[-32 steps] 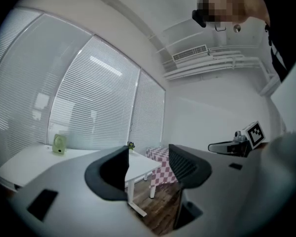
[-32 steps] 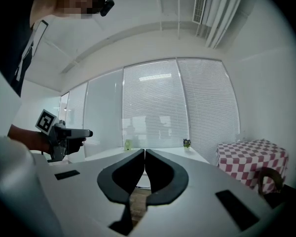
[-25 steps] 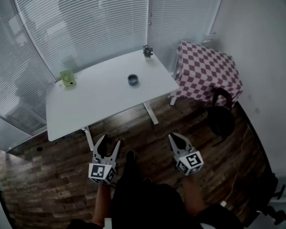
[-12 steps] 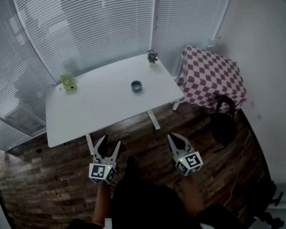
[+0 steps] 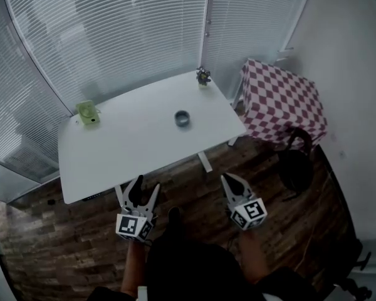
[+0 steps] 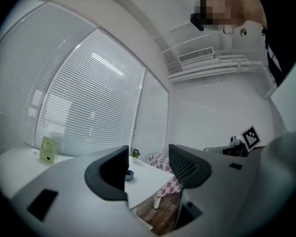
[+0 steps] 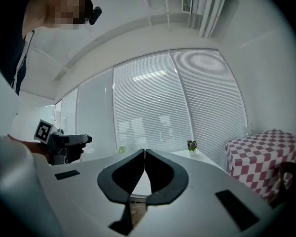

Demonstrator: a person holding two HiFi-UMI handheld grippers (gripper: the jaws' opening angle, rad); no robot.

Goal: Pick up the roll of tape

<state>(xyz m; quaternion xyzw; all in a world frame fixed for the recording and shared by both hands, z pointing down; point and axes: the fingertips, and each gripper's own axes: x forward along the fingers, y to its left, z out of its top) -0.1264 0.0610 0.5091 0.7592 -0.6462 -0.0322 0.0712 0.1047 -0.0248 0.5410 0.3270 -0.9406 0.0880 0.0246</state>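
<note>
A small dark roll of tape [image 5: 182,118] lies on the white table [image 5: 131,149], right of its middle. It also shows small between the left jaws as the roll of tape [image 6: 130,175]. My left gripper [image 5: 142,192] is held over the wooden floor in front of the table, open and empty. My right gripper [image 5: 228,180] hangs to its right, also short of the table, with its jaws shut on nothing. Both are well away from the tape.
A green box-like object [image 5: 88,113] stands at the table's far left and a small potted plant [image 5: 203,76] at its far right corner. A stool with a red-checked cloth [image 5: 282,102] and a black chair [image 5: 296,168] stand to the right. Blinds cover the windows behind.
The head view has drifted a little, so the table and tape sit slightly lower and further right in the picture. Both grippers stay about where they were.
</note>
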